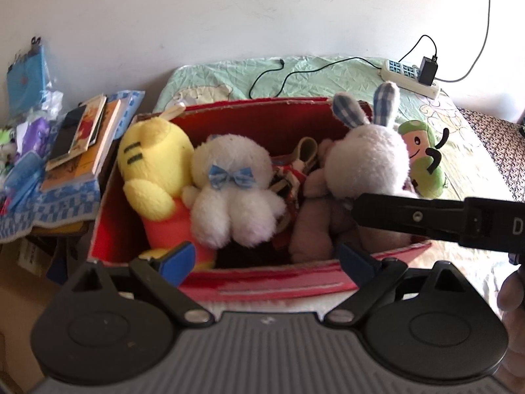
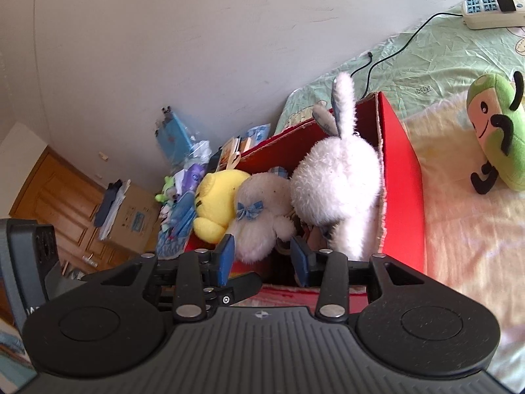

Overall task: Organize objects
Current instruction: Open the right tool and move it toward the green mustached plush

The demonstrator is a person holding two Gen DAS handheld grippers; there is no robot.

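A red cardboard box (image 1: 262, 282) (image 2: 403, 170) stands on the bed, full of plush toys. Inside are a yellow plush (image 1: 154, 164) (image 2: 218, 200), a white plush with a blue bow (image 1: 233, 190) (image 2: 262, 210) and a white rabbit with checked ears (image 1: 367, 157) (image 2: 334, 180). A green plush (image 1: 423, 157) (image 2: 495, 128) lies on the bed right of the box. My left gripper (image 1: 265, 259) hangs open over the box's near wall, holding nothing. My right gripper (image 2: 262, 257) is open too, empty, near the bow plush; its arm crosses the left wrist view (image 1: 436, 216).
Books (image 1: 82, 138) and clutter pile on a blue-checked cloth left of the box. A power strip (image 1: 410, 75) (image 2: 492, 13) with a charger and cables lies at the bed's far side by the wall. A cardboard carton (image 2: 134, 210) and wooden door (image 2: 55, 197) stand further left.
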